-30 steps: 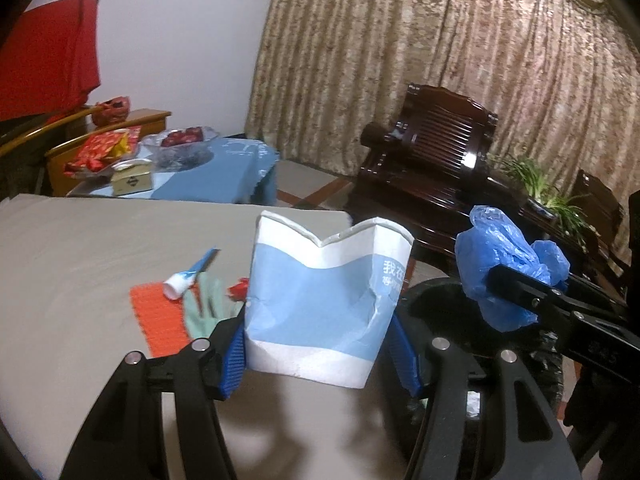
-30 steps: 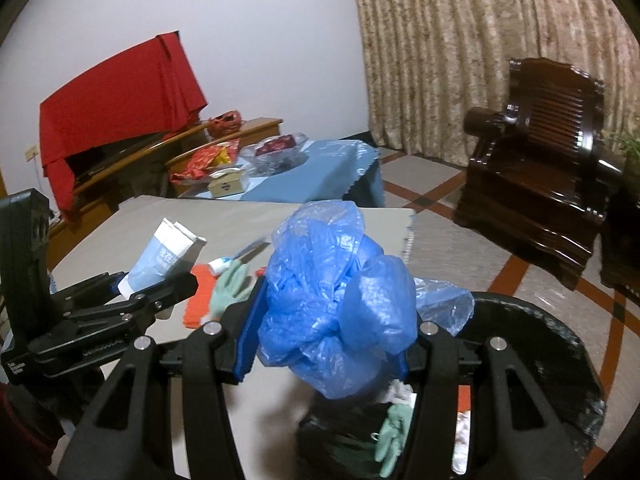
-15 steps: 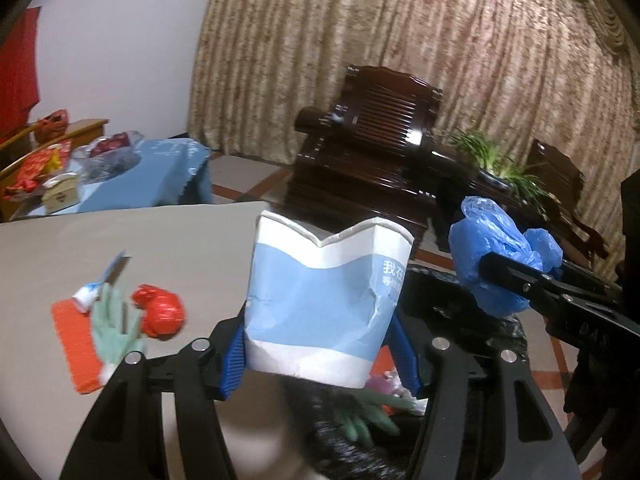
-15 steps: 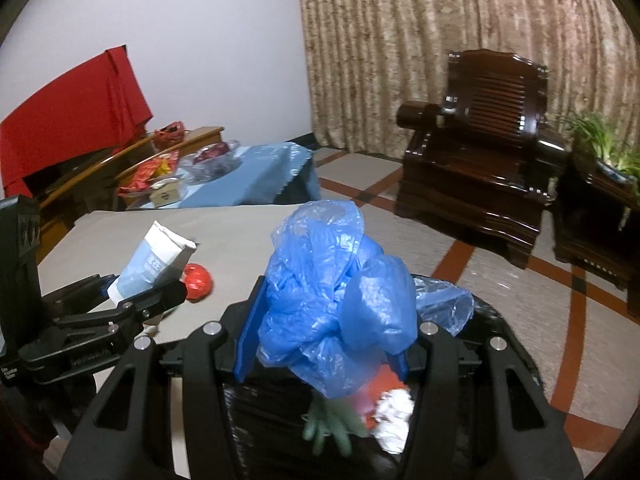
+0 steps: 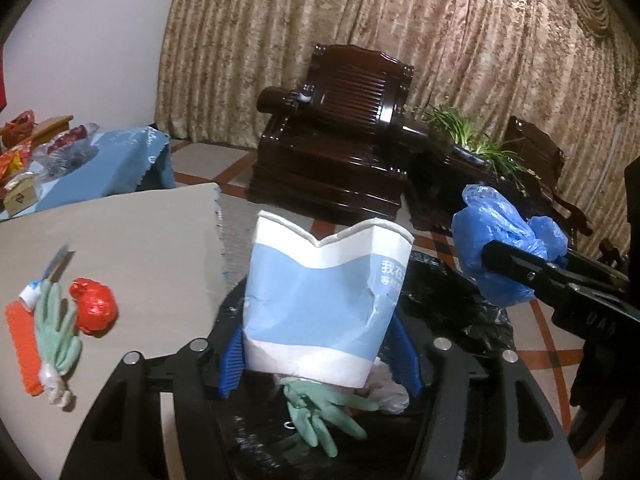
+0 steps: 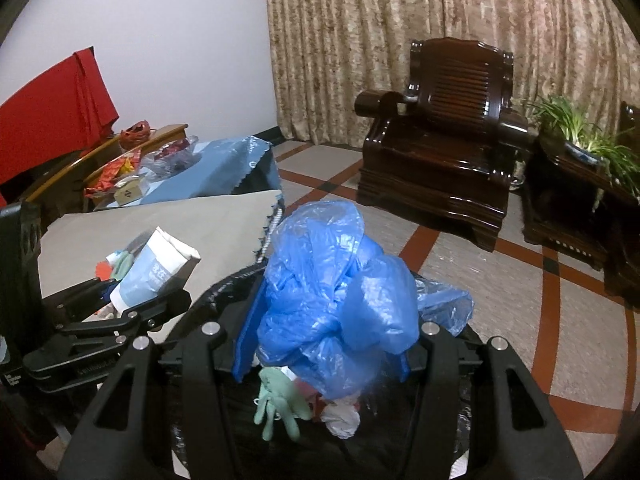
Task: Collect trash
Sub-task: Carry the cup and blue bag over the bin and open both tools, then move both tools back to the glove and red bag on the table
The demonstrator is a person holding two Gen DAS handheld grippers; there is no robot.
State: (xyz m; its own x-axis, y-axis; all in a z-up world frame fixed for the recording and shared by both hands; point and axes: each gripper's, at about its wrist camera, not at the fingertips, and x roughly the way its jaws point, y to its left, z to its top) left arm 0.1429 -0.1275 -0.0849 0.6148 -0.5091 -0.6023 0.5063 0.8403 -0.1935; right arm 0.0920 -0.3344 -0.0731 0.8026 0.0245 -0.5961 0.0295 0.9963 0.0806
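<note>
My left gripper [image 5: 320, 356] holds a crushed white-and-blue paper cup [image 5: 324, 300] upright between its blue pads; its jaws are opening, though the pads still touch the cup. My right gripper [image 6: 326, 344] has a crumpled blue plastic bag [image 6: 336, 296] between its pads and is opening too. Both hang over a bin lined with a black bag [image 5: 460, 300] [image 6: 224, 284], which holds a green glove [image 6: 276, 400] and white scraps. On the grey table [image 5: 140, 248] lie a red wrapper [image 5: 94, 306], a green glove [image 5: 56, 328], an orange strip [image 5: 22, 344] and a small tube [image 5: 44, 280].
A dark wooden armchair [image 6: 440, 140] stands on the tiled floor beyond the bin, with a potted plant [image 6: 588, 136] on a dark side table to its right. A blue-clothed low table [image 6: 216, 176] with snacks sits behind the grey table. Curtains cover the back wall.
Both grippers swung right, off the table and over the bin, carrying the cup and the blue bag. The bin's inside has come into view below them.
</note>
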